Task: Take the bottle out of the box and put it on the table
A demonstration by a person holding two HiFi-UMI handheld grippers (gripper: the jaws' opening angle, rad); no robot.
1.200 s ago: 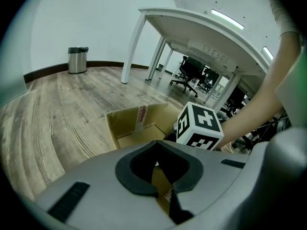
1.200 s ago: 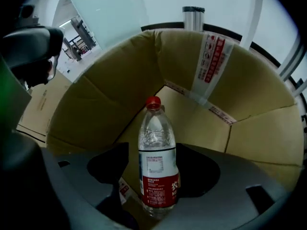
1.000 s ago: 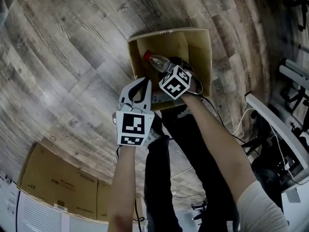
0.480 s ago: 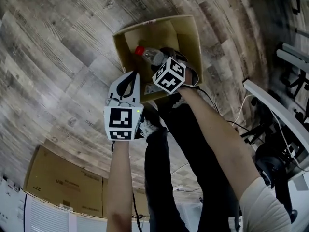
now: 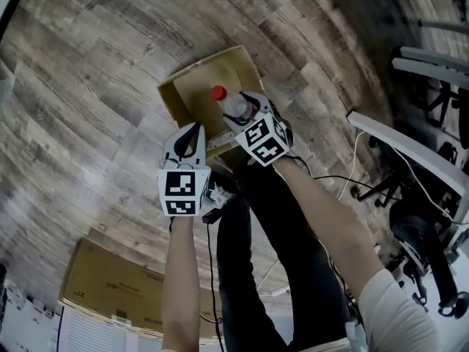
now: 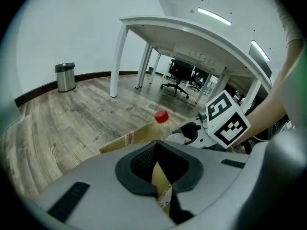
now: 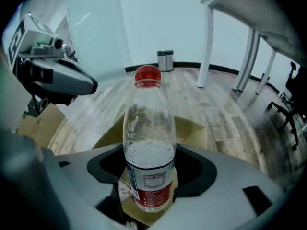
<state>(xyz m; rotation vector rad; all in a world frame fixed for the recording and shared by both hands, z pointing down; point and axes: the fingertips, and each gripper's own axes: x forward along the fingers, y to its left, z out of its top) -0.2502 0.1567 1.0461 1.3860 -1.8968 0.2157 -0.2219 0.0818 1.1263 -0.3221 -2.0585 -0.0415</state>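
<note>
A clear plastic bottle (image 7: 149,143) with a red cap (image 5: 218,92) and red label stands upright between the jaws of my right gripper (image 7: 149,178), which is shut on its lower body. The bottle is raised above the open brown cardboard box (image 5: 198,86) on the wood floor. My left gripper (image 5: 192,132) is shut on the box's near wall (image 6: 161,183), and the cardboard edge shows between its jaws. From the left gripper view the cap (image 6: 161,116) and the right gripper's marker cube (image 6: 226,120) rise behind the box edge.
A white table (image 6: 192,37) stands beyond the box, with a metal bin (image 6: 64,76) by the wall and office chairs behind. Another white table edge (image 5: 410,156) and cables lie to my right. Flattened cardboard (image 5: 110,284) lies behind me on the floor.
The right gripper has lifted the bottle from lying inside the box to upright above it. The left gripper has kept its hold on the box wall.
</note>
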